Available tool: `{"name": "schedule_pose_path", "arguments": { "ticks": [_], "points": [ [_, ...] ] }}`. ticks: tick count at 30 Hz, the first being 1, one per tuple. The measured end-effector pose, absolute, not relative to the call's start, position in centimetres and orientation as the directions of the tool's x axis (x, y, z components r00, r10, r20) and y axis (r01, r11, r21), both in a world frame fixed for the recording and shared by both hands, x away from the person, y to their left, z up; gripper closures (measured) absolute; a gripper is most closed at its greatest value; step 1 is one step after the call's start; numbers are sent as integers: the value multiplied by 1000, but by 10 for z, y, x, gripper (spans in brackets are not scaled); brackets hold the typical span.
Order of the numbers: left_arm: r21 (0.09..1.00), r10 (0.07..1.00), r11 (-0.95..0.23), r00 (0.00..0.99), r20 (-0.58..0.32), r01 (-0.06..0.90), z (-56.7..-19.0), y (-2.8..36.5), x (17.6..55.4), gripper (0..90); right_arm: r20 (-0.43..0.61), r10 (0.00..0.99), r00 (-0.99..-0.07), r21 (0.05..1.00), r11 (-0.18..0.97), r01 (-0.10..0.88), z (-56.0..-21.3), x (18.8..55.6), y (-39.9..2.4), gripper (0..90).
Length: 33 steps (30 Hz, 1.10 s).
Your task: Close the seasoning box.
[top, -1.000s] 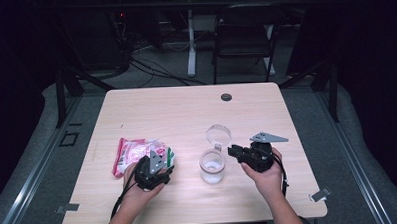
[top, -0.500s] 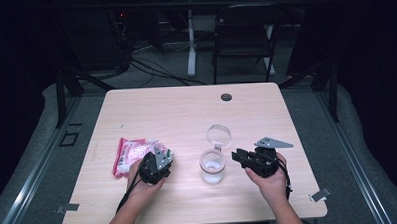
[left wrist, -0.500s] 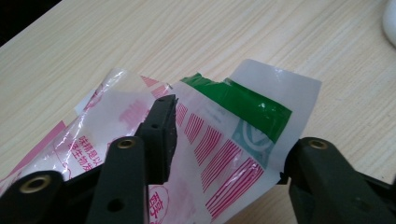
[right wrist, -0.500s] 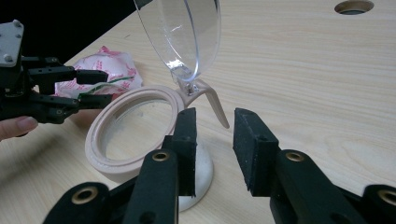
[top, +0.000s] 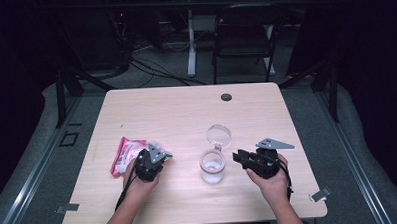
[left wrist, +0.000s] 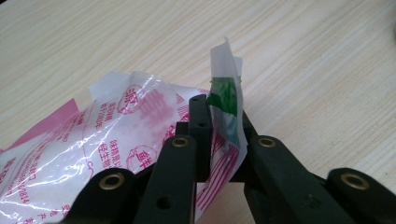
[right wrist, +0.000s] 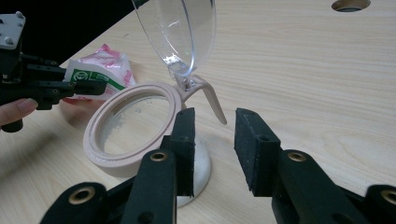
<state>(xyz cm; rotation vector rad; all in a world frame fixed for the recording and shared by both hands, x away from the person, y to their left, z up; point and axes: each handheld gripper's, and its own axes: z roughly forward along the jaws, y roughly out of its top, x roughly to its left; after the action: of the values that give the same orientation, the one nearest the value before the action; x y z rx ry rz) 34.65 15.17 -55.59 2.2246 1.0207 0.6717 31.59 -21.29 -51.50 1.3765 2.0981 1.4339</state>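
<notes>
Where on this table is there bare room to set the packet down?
The far half of the table is bare up to the cable hole. The right edge past the right hand-held gripper is free. Between the packet and the open jar it is crowded.

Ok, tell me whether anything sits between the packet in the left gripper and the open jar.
Nothing visible does. The left gripper is shut on the packet, its jaws having just closed. Between it and the jar lies bare table. The jar's lid is hinged back, leaving the mouth open.
</notes>
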Motion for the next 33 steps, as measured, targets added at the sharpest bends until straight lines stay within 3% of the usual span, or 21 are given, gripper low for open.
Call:
{"name": "schedule_pose_path", "arguments": {
  "ticks": [4, 14, 25, 33],
  "points": [
    [696, 803, -496, 580, 140, 519, -552, 158, 349, 887, 284, 804, -522, 827, 69, 558, -515, 316, -213, 686],
    [743, 830, -431, 549, 103, 512, -531, 174, 345, 898, 279, 801, -530, 830, 76, 552, -514, 315, -214, 683],
    [810, 884, -303, 465, 43, 502, -494, 214, 344, 900, 296, 801, -520, 836, 46, 547, -513, 315, -217, 679],
    [828, 902, -295, 426, 76, 477, -457, 242, 347, 900, 297, 801, -520, 835, 46, 548, -513, 316, -217, 678]
  ]
}}
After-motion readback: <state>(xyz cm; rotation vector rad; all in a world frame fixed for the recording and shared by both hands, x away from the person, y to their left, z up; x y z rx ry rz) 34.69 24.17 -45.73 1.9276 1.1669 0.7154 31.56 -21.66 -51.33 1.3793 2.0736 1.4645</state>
